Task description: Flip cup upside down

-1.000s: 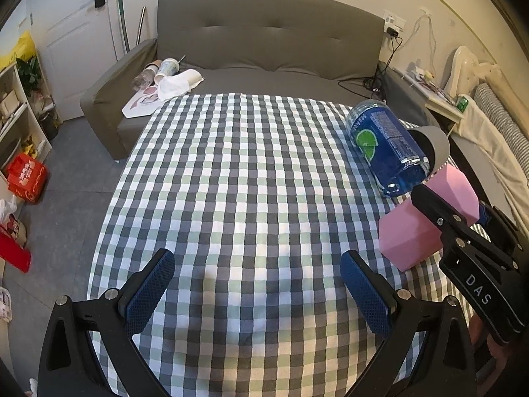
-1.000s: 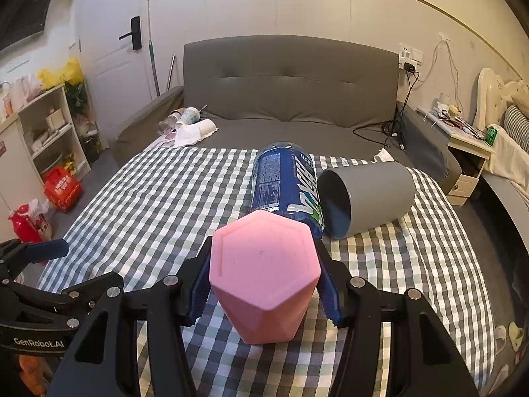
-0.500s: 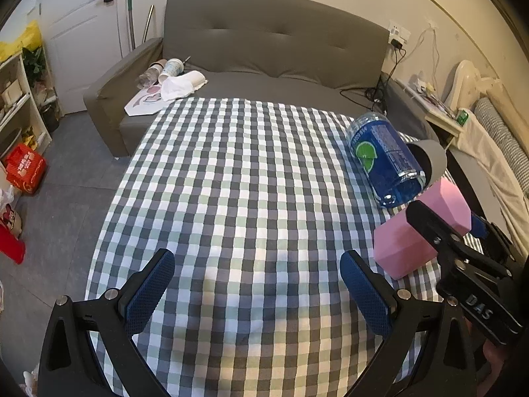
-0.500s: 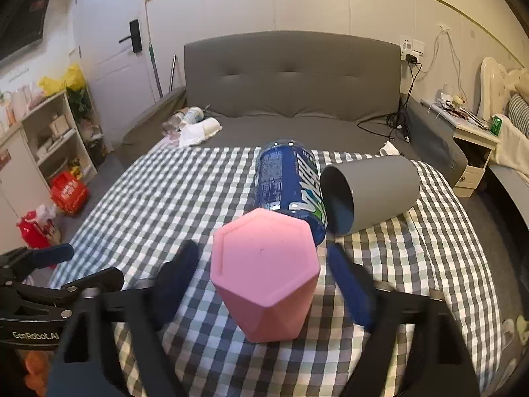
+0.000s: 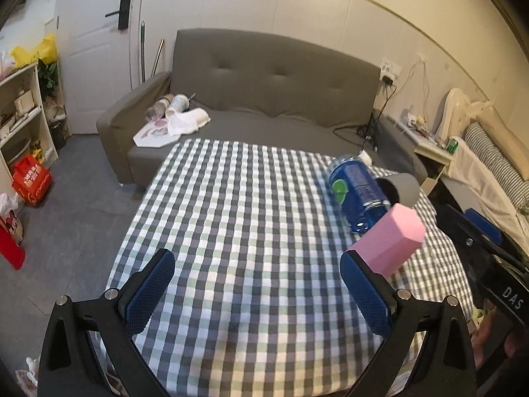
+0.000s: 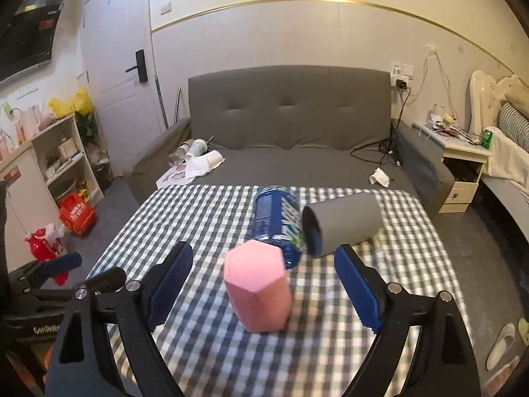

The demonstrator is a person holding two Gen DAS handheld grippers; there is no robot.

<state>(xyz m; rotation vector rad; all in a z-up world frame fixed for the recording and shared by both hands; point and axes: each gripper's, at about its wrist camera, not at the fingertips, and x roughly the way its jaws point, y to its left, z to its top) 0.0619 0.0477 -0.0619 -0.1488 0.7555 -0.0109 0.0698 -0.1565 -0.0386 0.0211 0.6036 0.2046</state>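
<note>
On the left of the checked tablecloth [image 5: 251, 225]: wide bare cloth, left edge dropping to grey floor, near edge below the left gripper [image 5: 258, 294]. Left gripper jaws spread wide, nothing between them, blue ribbed pads [image 5: 150, 292] over open cloth.

Centre right, toward the cloth's right side: pink cup [image 6: 259, 292] upside down, closed hexagonal base on top, faceted walls, matte finish, mouth down on the cloth. Interior not visible. Free standing, open cloth all round its foot. Seen from the left wrist view [image 5: 391, 243] just beyond that gripper's right finger.

Either side of the cup: right gripper [image 6: 263, 286] released, jaws wide apart, blue pads [image 6: 357, 292] clear of the cup walls, no contact.

Just behind the cup: blue plastic bottle [image 6: 276, 220] lying on its side, clear body, printed label, near end very close to the cup; contact cannot be told, contents cannot be told.

Right of the bottle, touching or nearly so: grey cylinder cup [image 6: 344, 225] on its side, smooth, dark mouth facing the camera, nothing seen inside. Narrow strip of cloth between it and the right edge.

Beyond the far edge: grey tufted sofa [image 6: 291, 125].
</note>
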